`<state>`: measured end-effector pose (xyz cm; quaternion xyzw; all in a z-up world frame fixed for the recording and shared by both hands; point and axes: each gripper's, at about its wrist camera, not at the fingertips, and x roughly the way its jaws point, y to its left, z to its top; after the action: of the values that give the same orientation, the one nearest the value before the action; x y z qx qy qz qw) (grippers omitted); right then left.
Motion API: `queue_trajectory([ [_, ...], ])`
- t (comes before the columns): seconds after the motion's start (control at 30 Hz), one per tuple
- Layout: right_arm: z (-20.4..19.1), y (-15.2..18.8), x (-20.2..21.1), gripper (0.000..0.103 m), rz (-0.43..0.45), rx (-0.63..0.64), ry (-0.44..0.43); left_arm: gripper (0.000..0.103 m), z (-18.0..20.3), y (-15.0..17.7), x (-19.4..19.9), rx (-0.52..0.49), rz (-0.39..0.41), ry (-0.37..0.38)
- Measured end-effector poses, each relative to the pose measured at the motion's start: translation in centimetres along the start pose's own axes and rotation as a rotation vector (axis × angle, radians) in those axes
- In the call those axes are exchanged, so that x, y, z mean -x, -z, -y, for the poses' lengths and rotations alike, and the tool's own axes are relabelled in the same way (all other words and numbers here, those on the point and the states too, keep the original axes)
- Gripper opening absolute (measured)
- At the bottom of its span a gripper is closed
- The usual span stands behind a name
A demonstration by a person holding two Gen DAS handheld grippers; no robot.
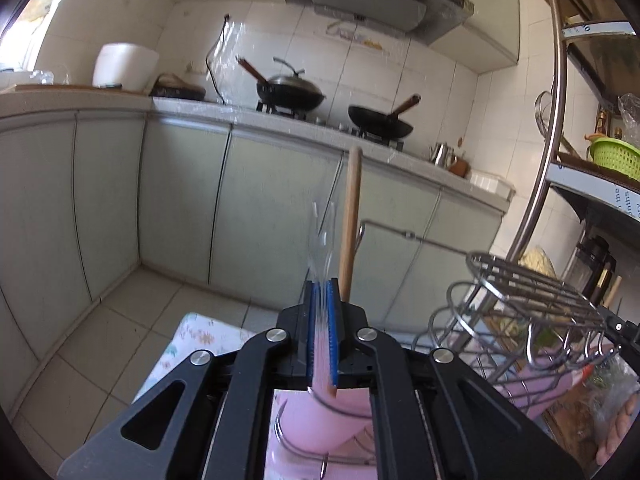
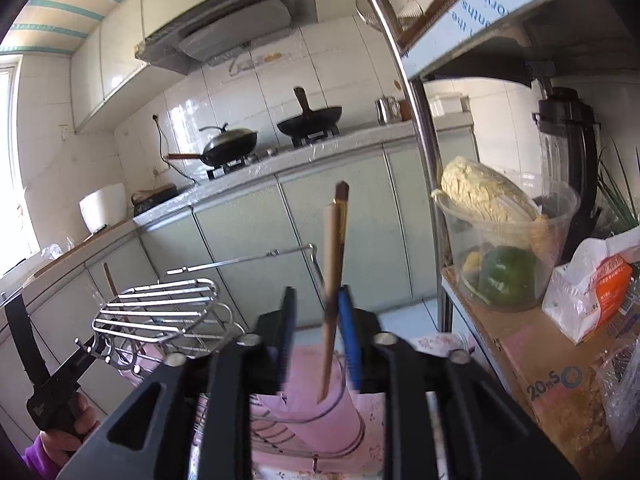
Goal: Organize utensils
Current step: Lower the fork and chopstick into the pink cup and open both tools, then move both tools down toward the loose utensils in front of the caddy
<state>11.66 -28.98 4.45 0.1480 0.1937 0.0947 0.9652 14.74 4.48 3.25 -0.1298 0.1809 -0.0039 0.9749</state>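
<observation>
My left claw (image 1: 323, 312) pinches a clear, light, brittle plastic fork (image 1: 322, 236) low on its handle, while my right claw (image 2: 316, 320) stands open around stiff chopsticks (image 2: 334, 280) at 12 o'clock above the pink cup (image 2: 320, 404).

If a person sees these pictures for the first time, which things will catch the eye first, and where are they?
First, the left claw, low in the centre, shut on a clear plastic fork that points up, with a wooden handle upright just right of it. In the right wrist view, the right claw stands open around wooden chopsticks rising from a pink cup in a wire rack. Behind, two black woks sit on the stove.
</observation>
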Motion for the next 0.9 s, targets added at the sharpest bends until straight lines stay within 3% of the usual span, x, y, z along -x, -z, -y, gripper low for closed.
queue_trajectory([
  [0.07, 0.1, 0.2, 0.2, 0.043, -0.007, -0.008, -0.003, 0.028, -0.4, 0.1, 0.1, 0.019, -0.031, 0.013],
  [0.13, 0.1, 0.4, 0.6, 0.043, -0.015, -0.009, 0.004, 0.031, -0.7, 0.2, 0.4, 0.034, -0.044, 0.014],
  [0.43, 0.5, 2.3, 3.6, 0.044, -0.047, -0.045, 0.014, 0.032, -1.7, 0.9, 3.4, 0.052, -0.065, 0.013],
  [0.9, -0.1, 9.5, 5.0, 0.044, -0.247, -0.037, -0.014, 0.032, 0.0, 5.4, 6.5, -0.017, -0.228, 0.060],
])
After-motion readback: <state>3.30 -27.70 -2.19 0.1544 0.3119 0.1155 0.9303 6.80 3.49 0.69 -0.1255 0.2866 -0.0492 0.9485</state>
